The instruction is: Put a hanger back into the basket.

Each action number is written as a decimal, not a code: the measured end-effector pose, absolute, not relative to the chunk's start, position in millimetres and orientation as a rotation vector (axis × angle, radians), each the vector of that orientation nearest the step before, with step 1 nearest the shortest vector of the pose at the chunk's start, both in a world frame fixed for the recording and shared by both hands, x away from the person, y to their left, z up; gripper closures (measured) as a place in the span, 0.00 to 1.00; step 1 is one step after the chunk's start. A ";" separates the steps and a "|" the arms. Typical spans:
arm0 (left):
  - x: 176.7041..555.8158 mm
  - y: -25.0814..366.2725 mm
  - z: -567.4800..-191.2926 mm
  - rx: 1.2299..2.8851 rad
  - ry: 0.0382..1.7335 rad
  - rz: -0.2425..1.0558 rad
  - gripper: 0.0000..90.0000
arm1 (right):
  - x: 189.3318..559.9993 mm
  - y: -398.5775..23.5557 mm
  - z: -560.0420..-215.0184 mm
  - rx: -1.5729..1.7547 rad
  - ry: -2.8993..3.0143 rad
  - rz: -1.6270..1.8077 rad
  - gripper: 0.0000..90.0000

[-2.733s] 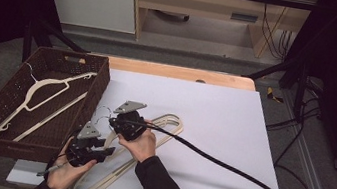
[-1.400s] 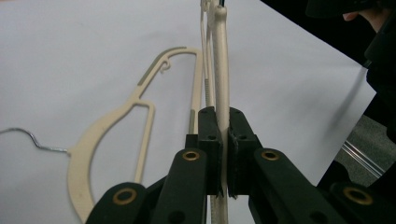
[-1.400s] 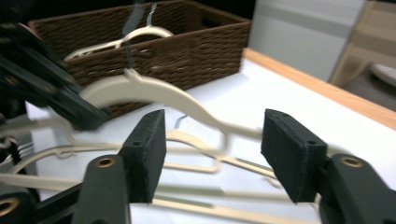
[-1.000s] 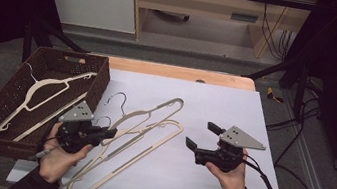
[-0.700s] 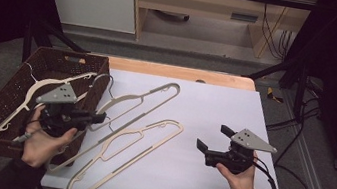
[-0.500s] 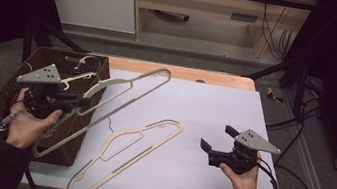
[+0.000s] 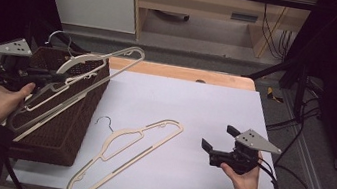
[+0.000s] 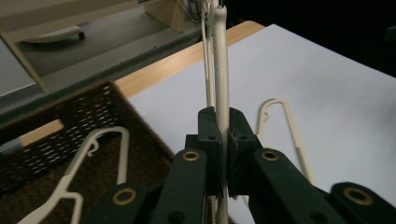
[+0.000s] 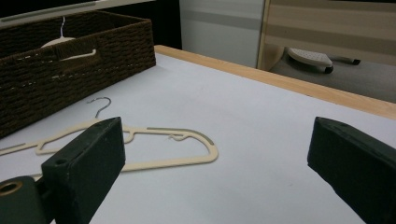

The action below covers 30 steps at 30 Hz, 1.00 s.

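A cream hanger [image 7: 76, 73] is held clamped in the left tool [image 7: 40, 75], its jaws closed narrow on the hanger's thin bar, as seen in the left gripper view, where the bar [image 8: 220, 70] passes upright between the two black pads. In the high view this hanger is carried in the air above the dark wicker basket [image 7: 73, 126] at the left edge of the bench [image 7: 215, 106], tilted, with its wire hook [image 7: 61, 38] beyond the basket's far rim and its long end reaching toward the bench's wooden back edge. Another pale hanger [image 8: 100, 158] is seen lying inside the basket. A second cream hanger [image 7: 128, 144] lies flat on the white bench surface just right of the basket, its metal hook [image 7: 104, 121] toward the basket, untouched by either tool. The right tool [image 7: 214, 144] is held low over the bench at the right, well apart from that hanger; its jaws stand wide with nothing between them and have just been opening. In the right gripper view the lying hanger [image 9: 140, 140] is seen beyond the left jaw.
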<state>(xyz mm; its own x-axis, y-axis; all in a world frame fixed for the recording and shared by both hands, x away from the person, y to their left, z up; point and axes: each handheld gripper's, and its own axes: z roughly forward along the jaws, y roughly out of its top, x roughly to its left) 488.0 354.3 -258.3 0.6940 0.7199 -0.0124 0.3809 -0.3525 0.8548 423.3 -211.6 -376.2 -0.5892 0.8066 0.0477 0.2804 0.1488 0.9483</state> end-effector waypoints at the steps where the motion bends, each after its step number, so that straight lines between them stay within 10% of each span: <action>1: 491.2 359.5 -259.3 1.979 0.858 0.465 0.96 | 423.1 -211.8 -375.9 1.035 1.951 1.449 0.05; 30: 501.6 463.7 -309.6 1.935 1.071 0.463 0.96 | 422.1 -217.3 -372.3 1.037 1.931 1.442 0.03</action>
